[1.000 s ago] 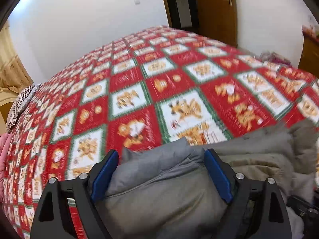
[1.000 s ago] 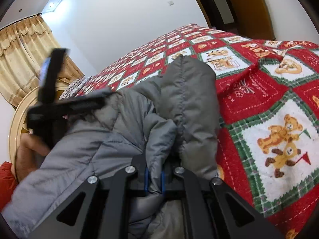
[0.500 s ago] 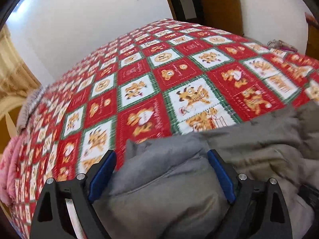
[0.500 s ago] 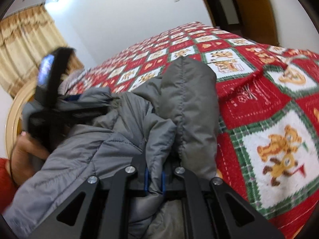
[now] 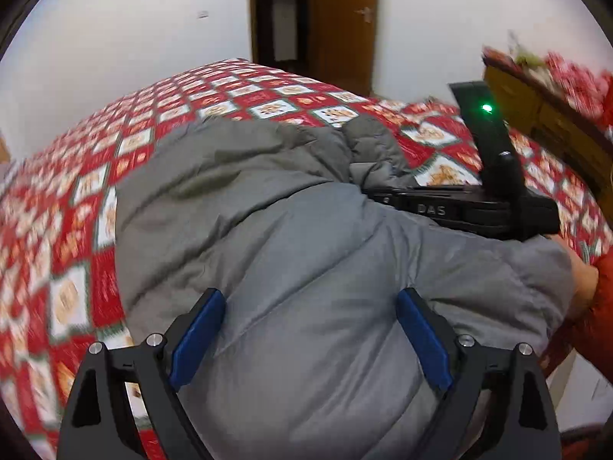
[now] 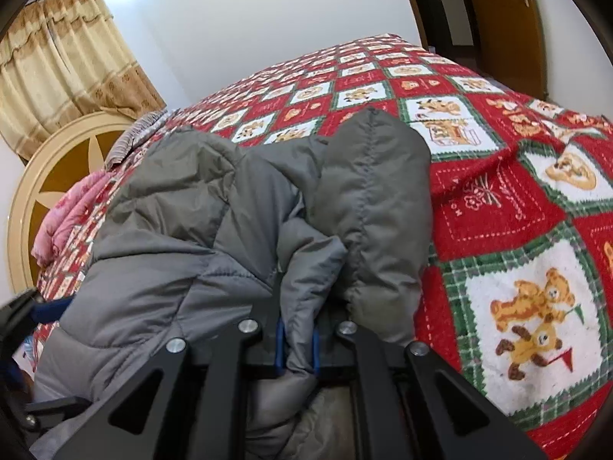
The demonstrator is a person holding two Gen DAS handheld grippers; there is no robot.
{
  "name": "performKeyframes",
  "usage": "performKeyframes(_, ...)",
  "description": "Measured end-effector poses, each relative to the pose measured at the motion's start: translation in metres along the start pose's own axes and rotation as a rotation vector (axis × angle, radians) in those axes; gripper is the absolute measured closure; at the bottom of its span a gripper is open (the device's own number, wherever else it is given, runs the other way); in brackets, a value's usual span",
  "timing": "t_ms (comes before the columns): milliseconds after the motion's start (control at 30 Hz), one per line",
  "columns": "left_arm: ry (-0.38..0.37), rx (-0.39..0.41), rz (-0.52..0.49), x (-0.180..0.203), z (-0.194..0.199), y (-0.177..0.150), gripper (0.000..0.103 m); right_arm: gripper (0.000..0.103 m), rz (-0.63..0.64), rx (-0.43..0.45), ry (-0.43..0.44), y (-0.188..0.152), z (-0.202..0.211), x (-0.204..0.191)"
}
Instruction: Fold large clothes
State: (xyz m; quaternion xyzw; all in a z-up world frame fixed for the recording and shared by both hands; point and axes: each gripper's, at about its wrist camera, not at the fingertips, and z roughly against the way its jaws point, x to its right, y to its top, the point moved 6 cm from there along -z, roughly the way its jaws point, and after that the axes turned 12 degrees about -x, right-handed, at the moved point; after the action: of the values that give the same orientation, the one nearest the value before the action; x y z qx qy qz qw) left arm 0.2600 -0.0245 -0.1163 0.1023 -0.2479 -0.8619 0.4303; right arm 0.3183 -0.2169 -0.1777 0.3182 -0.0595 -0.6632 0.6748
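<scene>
I read this as mid-fold: the grey padded jacket (image 5: 291, 253) lies bunched on the bed (image 6: 509, 207), over its red bear-patterned quilt, filling the middle of both wrist views and running up toward twelve o'clock. My right claw (image 6: 298, 345) is pinched tight on a ridge of the jacket's fabric at about six o'clock in its own view, the blue pads nearly meeting through the cloth, with the hood-like lobe (image 6: 375, 199) standing just past it at one o'clock. My left claw (image 5: 306, 339) is spread wide, and its jaws have just been opening further; the jacket's puffy body sits between the blue pads, but I judge neither pad is pressing (so nothing is held there). In the left view the right gripper shows at three o'clock, with a red sleeve (image 5: 601, 299) behind it. Next, I think, the left claw must find a fresh edge or hem to close on, probably the near side at seven o'clock, so both hands can carry a clean fold across. The fill is slippery and thick, so a deep bite will be needed.
</scene>
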Motion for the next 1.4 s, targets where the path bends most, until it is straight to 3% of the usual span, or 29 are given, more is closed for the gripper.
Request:
performKeyframes(67, 0.023, 0.006, -0.012, 0.001, -0.007, -0.002, 0.007, 0.094, -0.002, 0.002, -0.003, 0.000, 0.000, 0.000)
performKeyframes(167, 0.133, 0.042, -0.071, 0.008, -0.027, -0.005, 0.003, 0.094, -0.006, 0.027, 0.001, -0.001, -0.001, 0.003)
performKeyframes(300, 0.232, 0.083, -0.043, 0.010, -0.037, -0.004, 0.001, 0.094, -0.047, 0.027, 0.013, -0.002, -0.001, 0.006)
performKeyframes(400, 0.172, 0.068, -0.010, 0.000, -0.026, -0.008, 0.001, 0.090, -0.073, 0.005, 0.020, -0.001, 0.006, 0.004)
performKeyframes(467, 0.081, 0.021, 0.041, -0.014, -0.008, -0.011, 0.001, 0.086, -0.094, -0.011, 0.035, -0.001, 0.016, 0.005)
performKeyframes(567, 0.033, 0.099, 0.120, -0.052, 0.041, -0.022, 0.001, 0.062, -0.129, 0.013, 0.036, -0.001, 0.046, 0.008)
performKeyframes(633, 0.063, 0.142, 0.168, -0.081, 0.066, -0.025, 0.001, 0.025, -0.132, 0.054, 0.013, 0.002, 0.070, 0.006)
performKeyframes(733, 0.106, 0.180, 0.271, -0.134, 0.085, -0.024, 0.001, 0.006, -0.134, 0.079, 0.007, 0.016, 0.087, 0.000)
performKeyframes(767, 0.071, 0.176, 0.326, -0.153, 0.081, -0.022, 0.001, 0.004, -0.164, 0.064, 0.023, 0.024, 0.087, -0.001)
performKeyframes(900, -0.137, 0.089, 0.462, -0.185, 0.030, -0.022, 0.001, 0.002, -0.256, -0.045, 0.089, 0.040, 0.052, 0.005)
performKeyframes(967, -0.200, 0.051, 0.510, -0.187, 0.008, -0.025, 0.001, 0.002, -0.224, -0.084, 0.023, 0.037, 0.031, 0.009)
performKeyframes(1033, -0.289, 0.065, 0.543, -0.181, -0.001, -0.025, 0.001, 0.006, -0.196, -0.097, 0.009, 0.028, 0.018, 0.013)
performKeyframes(1133, -0.417, 0.040, 0.519, -0.161, -0.014, -0.026, 0.001, 0.008, -0.182, -0.100, 0.105, 0.012, 0.004, 0.016)
performKeyframes(1267, -0.455, 0.053, 0.486, -0.156, -0.023, -0.019, 0.001, 0.012, -0.156, -0.066, 0.175, 0.007, -0.003, 0.017)
performKeyframes(1400, -0.496, 0.072, 0.467, -0.157, -0.022, -0.019, 0.001, 0.023, -0.066, -0.076, 0.243, 0.005, -0.006, 0.004)
